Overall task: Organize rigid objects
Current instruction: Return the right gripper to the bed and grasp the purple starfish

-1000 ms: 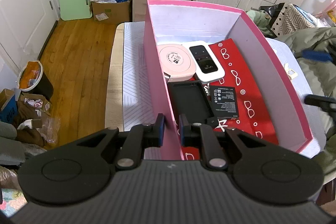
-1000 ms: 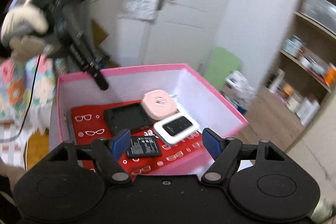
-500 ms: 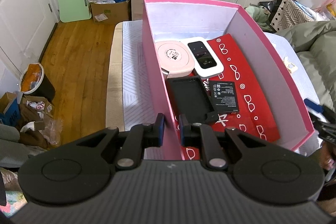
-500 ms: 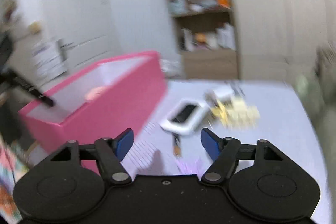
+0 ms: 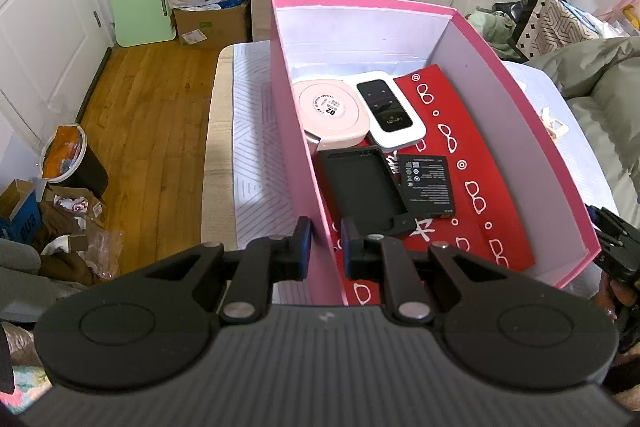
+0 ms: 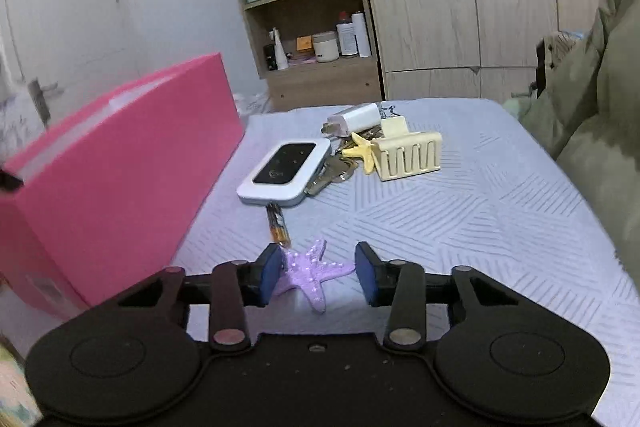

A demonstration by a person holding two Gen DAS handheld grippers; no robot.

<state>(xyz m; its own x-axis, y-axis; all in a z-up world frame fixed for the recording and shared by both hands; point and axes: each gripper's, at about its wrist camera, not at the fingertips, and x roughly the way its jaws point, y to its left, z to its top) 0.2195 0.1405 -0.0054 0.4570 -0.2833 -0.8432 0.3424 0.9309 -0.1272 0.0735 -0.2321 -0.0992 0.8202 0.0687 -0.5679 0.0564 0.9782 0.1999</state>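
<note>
My left gripper (image 5: 326,251) is shut on the near left wall of the pink box (image 5: 304,155). Inside on red glasses-print paper (image 5: 452,131) lie a pink round compact (image 5: 330,113), a white router (image 5: 390,109), a black case (image 5: 362,193) and a battery (image 5: 428,183). In the right wrist view, my right gripper (image 6: 319,275) sits low over the bedspread, its jaws closing around a purple starfish (image 6: 310,273). The left pad is at one starfish arm, the right pad still apart from it. The pink box (image 6: 120,167) stands to the left.
Beyond the starfish lie an amber vial (image 6: 278,227), a second white router (image 6: 286,167), keys (image 6: 332,173), a yellow starfish (image 6: 362,149), a yellow hair claw (image 6: 408,155) and a white charger (image 6: 354,119). A green jacket (image 6: 592,131) borders the right; a shelf (image 6: 312,27) stands behind.
The right gripper swung away from above the box, dropped to the bedspread and narrowed its jaws around the purple starfish. The left gripper kept its hold on the box wall.
</note>
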